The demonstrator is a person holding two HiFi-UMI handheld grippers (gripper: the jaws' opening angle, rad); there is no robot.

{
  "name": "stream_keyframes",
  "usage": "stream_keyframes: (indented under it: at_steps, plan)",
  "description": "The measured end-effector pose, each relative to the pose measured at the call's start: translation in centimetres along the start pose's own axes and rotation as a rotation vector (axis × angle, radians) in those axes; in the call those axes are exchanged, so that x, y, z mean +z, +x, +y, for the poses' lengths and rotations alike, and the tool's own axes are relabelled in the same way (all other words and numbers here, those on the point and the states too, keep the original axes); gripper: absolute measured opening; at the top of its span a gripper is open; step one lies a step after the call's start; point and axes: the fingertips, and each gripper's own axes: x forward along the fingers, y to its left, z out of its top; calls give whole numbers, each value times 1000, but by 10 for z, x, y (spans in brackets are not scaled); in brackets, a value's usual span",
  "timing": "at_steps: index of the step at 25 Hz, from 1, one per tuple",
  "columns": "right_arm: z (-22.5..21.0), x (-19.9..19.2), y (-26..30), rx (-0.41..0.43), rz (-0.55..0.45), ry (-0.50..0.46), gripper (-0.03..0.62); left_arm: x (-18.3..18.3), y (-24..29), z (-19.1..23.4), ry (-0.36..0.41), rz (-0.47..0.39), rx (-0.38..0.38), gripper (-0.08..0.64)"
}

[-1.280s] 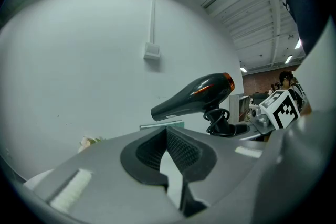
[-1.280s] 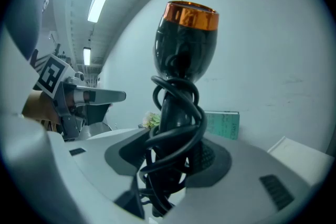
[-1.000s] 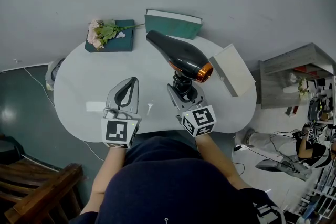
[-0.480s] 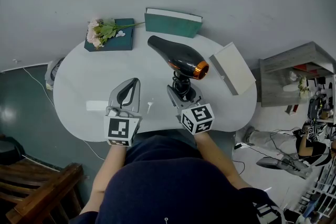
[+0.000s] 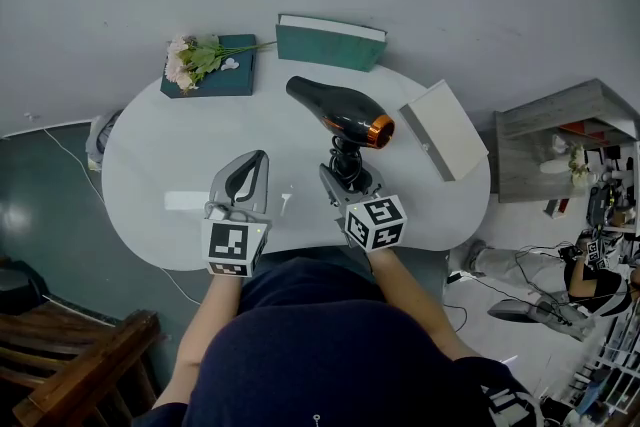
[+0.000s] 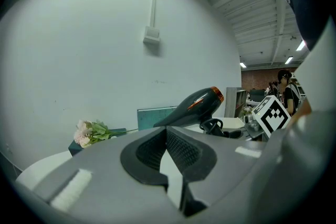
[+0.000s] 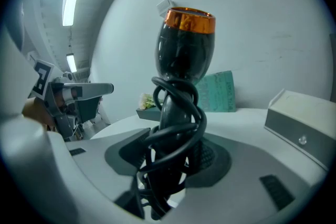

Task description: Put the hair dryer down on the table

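Observation:
The black hair dryer (image 5: 340,112) with an orange ring at its rear hangs over the white table (image 5: 160,155), barrel level and nozzle toward the back left. My right gripper (image 5: 348,171) is shut on its handle, which has the black cord wound round it (image 7: 176,128). In the right gripper view the dryer (image 7: 184,50) stands up between the pads. My left gripper (image 5: 250,167) hovers over the table's front left, shut with nothing between its fingers. From the left gripper view the dryer (image 6: 197,107) shows to the right beyond the closed tips (image 6: 167,136).
Pink flowers (image 5: 195,60) lie on a teal book (image 5: 225,80) at the back left. A second teal book (image 5: 330,43) sits at the back, and a white box (image 5: 443,132) at the right edge. A grey cabinet (image 5: 560,140) stands right of the table.
The right gripper and the hair dryer have sunk toward the table, the dryer rolling slightly. The left gripper has dropped a little too.

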Motion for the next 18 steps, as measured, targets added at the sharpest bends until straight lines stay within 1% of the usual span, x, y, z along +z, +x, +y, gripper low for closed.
stream_keyframes:
  at_steps: [12, 18]
  plan:
    - [-5, -32, 11, 30, 85, 55, 215, -12, 5, 1, -13, 32, -1, 11]
    - [-10, -45, 15, 40, 116, 107, 215, -15, 6, 0, -19, 42, -1, 11]
